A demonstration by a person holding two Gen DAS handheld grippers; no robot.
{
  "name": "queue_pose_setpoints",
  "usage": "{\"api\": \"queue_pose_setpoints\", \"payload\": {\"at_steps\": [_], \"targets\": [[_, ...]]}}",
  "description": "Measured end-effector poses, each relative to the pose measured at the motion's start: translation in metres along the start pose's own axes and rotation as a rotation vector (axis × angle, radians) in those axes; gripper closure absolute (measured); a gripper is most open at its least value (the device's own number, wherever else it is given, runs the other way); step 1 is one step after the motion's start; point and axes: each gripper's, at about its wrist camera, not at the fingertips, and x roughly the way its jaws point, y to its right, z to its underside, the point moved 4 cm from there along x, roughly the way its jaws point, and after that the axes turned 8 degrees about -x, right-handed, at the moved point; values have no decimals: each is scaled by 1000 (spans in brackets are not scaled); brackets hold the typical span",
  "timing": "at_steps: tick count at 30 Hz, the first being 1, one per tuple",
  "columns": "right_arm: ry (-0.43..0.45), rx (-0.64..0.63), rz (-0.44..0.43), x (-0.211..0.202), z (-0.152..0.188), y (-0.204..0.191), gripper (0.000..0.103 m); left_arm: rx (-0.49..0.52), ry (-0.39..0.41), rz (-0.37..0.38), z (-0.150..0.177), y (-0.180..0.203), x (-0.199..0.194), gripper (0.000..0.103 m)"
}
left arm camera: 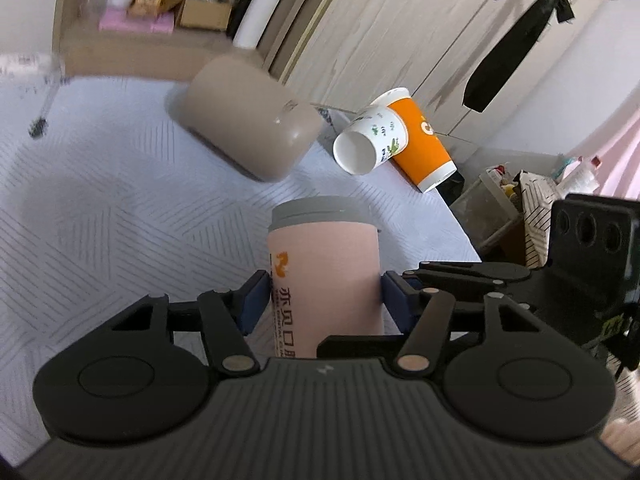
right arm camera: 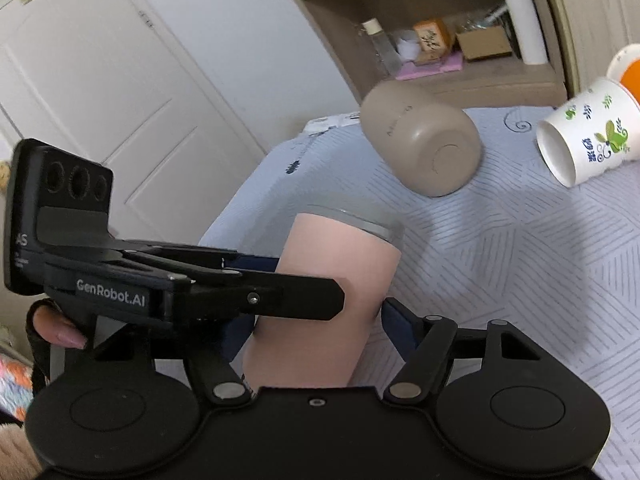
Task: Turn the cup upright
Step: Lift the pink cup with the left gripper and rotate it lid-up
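A pink cup with a grey rim (left arm camera: 324, 280) is held between both grippers above a pale quilted mattress (left arm camera: 100, 220). My left gripper (left arm camera: 322, 300) is shut on its sides, blue pads pressed on either side. In the right wrist view the same cup (right arm camera: 332, 288) tilts, grey end away from me. My right gripper (right arm camera: 316, 328) has its jaws around the cup's lower part, the right pad close to the cup; the left gripper's body crosses in front of its left finger, so contact is not clear.
A beige cup (left arm camera: 244, 120) lies on its side on the mattress. A white printed paper cup (left arm camera: 370, 140) and an orange paper cup (left arm camera: 424, 140) lie at the mattress edge. A wooden shelf (right arm camera: 440, 20), a white door (right arm camera: 100, 80) and floor clutter (left arm camera: 520, 200) surround it.
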Motion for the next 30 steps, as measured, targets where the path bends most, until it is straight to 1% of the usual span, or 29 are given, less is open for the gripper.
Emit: {"api": "queue_pose_setpoints", "payload": {"at_steps": [3, 5, 9, 11, 18, 23, 26, 30], "targets": [[13, -19, -8, -5, 1, -3, 28, 28, 26, -20, 4, 6, -7, 43], [29, -49, 3, -8, 2, -7, 29, 40, 47, -27, 6, 9, -12, 43], [65, -189, 117, -12, 2, -26, 32, 108, 92, -25, 11, 18, -18, 43], [72, -225, 148, -13, 1, -30, 33, 121, 108, -25, 12, 20, -20, 43], [150, -350, 234, -18, -1, -39, 34, 193, 181, -39, 11, 28, -25, 43], [203, -459, 349, -9, -9, -43, 34, 226, 243, -48, 4, 30, -21, 44], [230, -469, 367, -7, -15, -39, 34, 243, 278, -55, -2, 30, -17, 44], [266, -448, 364, -4, -17, -26, 35, 268, 297, -58, -8, 30, -8, 43]]}}
